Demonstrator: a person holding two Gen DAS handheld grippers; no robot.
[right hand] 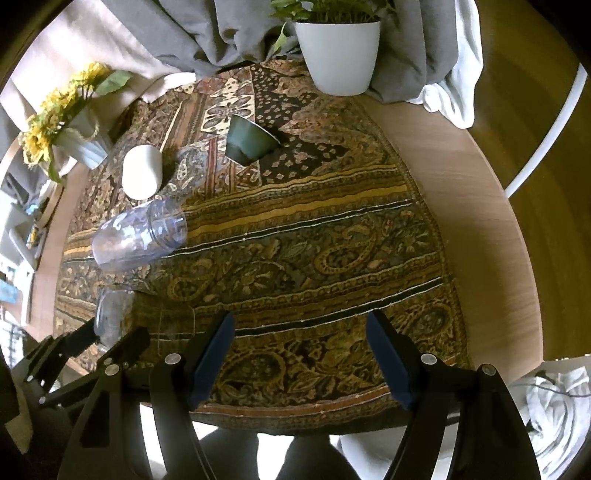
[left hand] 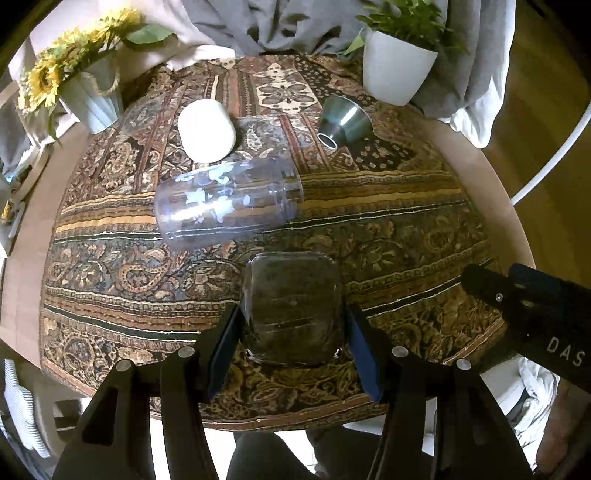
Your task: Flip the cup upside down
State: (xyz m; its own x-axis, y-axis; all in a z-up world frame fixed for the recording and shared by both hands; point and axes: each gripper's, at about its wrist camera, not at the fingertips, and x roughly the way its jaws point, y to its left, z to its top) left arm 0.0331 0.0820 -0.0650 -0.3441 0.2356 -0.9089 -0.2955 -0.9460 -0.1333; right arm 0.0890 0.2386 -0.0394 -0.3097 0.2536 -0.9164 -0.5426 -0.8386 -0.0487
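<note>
A: What covers the desk (right hand: 480, 229)?
B: A paisley-patterned cloth (right hand: 314, 251) in browns and golds; the bare wood shows along the right edge.

A: And at the back?
B: A white pot with a green plant (left hand: 397, 72) at the far right; a pale vase of sunflowers (left hand: 90, 98) at the far left; grey fabric (left hand: 258, 26) is bunched behind both.

A: Anything in the middle?
B: A white cylinder (left hand: 206, 130) standing on the cloth near the vase; a green flared vessel (left hand: 341, 118) tipped on its side near the plant pot, narrow end toward the camera.
</note>
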